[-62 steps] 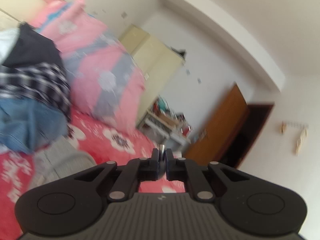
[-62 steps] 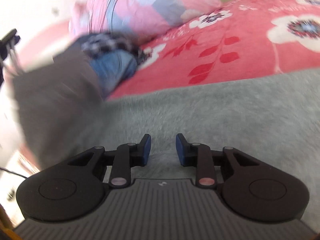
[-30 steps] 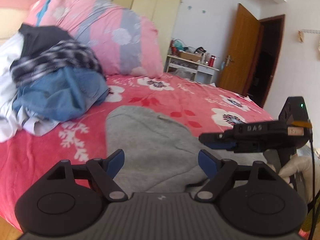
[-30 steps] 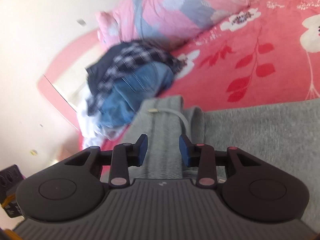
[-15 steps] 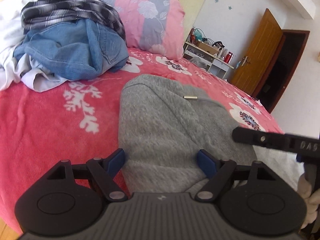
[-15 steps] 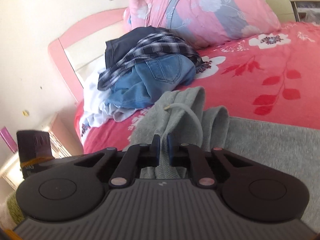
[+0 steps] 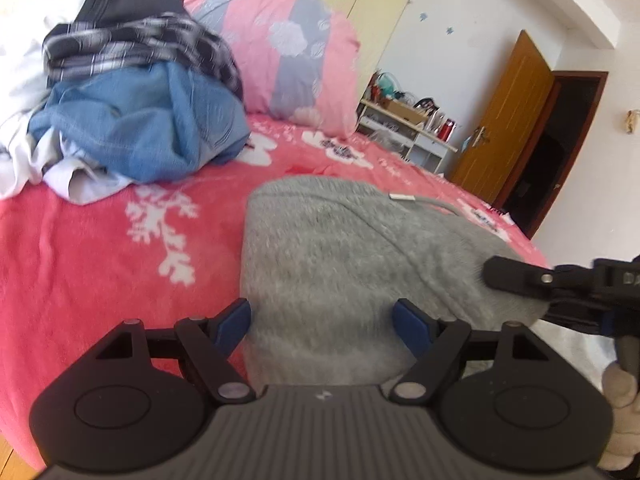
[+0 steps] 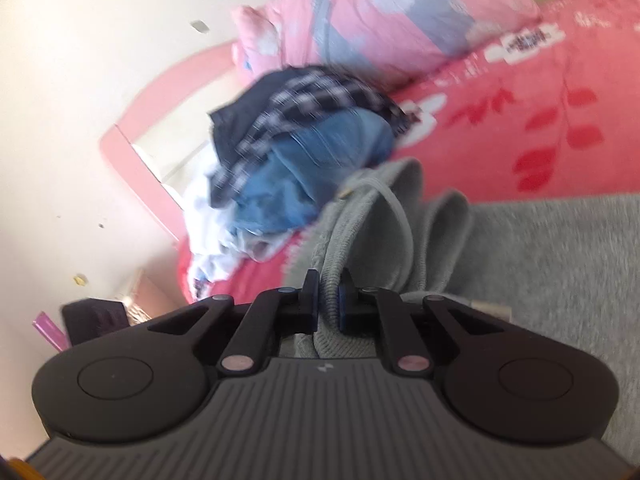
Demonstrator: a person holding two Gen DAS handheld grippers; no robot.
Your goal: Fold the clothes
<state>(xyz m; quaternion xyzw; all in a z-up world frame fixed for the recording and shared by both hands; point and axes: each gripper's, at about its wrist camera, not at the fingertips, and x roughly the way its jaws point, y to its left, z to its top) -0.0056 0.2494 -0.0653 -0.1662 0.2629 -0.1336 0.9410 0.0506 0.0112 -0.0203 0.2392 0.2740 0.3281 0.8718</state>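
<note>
Closest to me, my left gripper [image 7: 322, 322] hangs with its jaws spread wide over the near edge of the grey hoodie [image 7: 340, 248], the blue pads apart on either side of the fabric and pressing nothing. My right gripper [image 8: 324, 300] is clenched on a ribbed fold of the same hoodie [image 8: 540, 248], the cloth pinched tight between the pads; its jaws have just been closing on that fold. From the left wrist view I see that right gripper [image 7: 490, 272] coming in from the right edge, its tip against the hoodie's far side, with a gloved hand [image 7: 618, 408] below it.

The hoodie lies spread on the red floral blanket [image 7: 100, 240], its hood bunched up, and a drawstring [image 8: 394, 208] with a metal tip loops over it. Just beyond sits a pile of clothes [image 7: 132, 112]: blue denim, a checked shirt, something dark, white cloth underneath. Behind it leans a pink and grey pillow [image 7: 288, 52]. Farther off stand a cluttered white shelf [image 7: 404, 128] and a brown door [image 7: 508, 120].
</note>
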